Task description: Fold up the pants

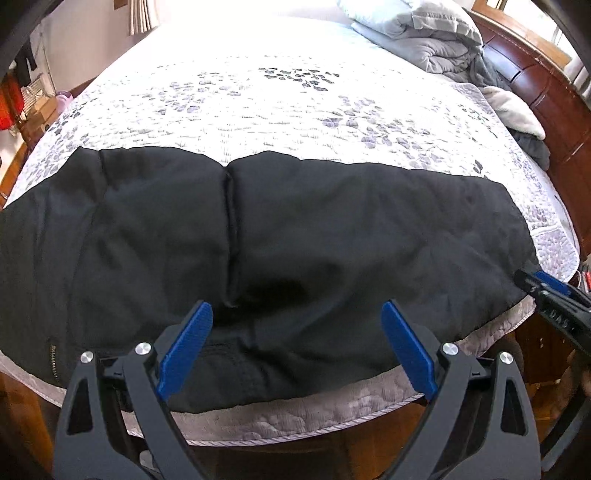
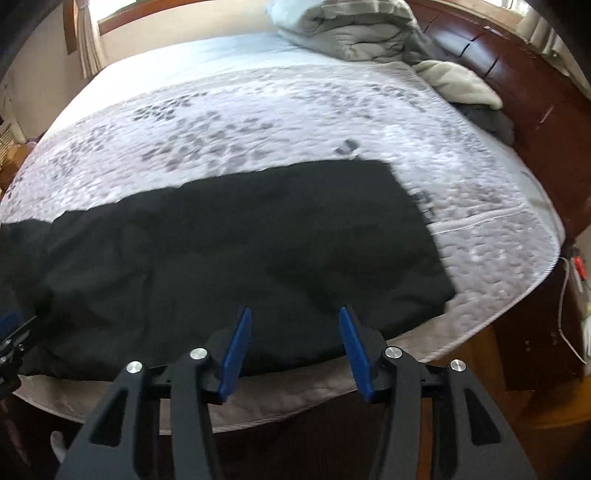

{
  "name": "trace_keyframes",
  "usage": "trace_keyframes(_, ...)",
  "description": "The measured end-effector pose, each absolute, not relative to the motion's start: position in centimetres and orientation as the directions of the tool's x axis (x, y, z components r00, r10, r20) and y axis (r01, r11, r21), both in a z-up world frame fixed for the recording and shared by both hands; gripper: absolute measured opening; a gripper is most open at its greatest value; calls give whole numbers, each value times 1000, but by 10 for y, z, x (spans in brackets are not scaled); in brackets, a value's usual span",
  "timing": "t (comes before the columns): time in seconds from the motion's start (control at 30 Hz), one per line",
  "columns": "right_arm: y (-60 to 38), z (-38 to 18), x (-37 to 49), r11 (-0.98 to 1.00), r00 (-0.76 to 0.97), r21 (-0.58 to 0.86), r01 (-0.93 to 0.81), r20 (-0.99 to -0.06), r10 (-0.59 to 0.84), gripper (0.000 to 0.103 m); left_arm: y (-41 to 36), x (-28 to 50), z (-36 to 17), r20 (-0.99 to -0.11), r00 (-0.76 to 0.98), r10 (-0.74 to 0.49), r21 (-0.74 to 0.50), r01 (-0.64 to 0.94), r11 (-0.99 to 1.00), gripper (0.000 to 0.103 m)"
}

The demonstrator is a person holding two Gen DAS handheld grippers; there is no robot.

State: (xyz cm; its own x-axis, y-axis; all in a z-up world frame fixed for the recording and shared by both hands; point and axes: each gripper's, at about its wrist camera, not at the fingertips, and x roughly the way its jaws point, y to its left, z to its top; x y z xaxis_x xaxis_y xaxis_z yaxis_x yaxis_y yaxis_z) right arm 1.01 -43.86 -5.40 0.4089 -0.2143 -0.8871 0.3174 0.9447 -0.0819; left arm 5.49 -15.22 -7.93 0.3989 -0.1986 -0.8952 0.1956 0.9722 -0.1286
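Note:
Black pants (image 1: 280, 236) lie spread flat across the near side of a bed, with a fold seam running down the middle and a zip at the lower left. My left gripper (image 1: 295, 314) hovers open above their near edge, nothing between its blue pads. In the right wrist view the pants (image 2: 240, 251) reach a straight end at the right. My right gripper (image 2: 295, 317) is open over their near edge and holds nothing. Its black and blue tip (image 1: 550, 291) also shows at the right edge of the left wrist view, beside the pants' right end.
A quilted floral bedspread (image 1: 280, 107) covers the bed. Folded grey duvets (image 1: 428, 33) and a cream blanket (image 1: 517, 110) lie at the far right by the dark wooden headboard (image 1: 554, 96). The wooden bed frame (image 2: 480, 354) shows below the mattress edge.

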Motion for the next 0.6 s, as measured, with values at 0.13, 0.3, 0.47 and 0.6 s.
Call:
trace_keyframes(0.13, -444, -61, 9, 940, 397, -43, 339, -899, -184, 54, -143, 55, -84, -898, 398, -187, -135, 155, 979, 92)
trace_keyframes(0.3, -483, -65, -6, 901, 372, -10, 434, -909, -189, 62, -140, 53, -85, -887, 418, -196, -166, 108, 980, 92)
trace_keyframes(0.47, -527, -76, -27, 835, 340, 81, 545, -931, -132, 64, -156, 49, -87, -895, 406, -186, -127, 167, 978, 92)
trace_keyframes(0.6, -557, -89, -34, 772, 344, 179, 610, -937, -55, 69, -166, 46, -90, -898, 400, -185, -112, 199, 974, 92)
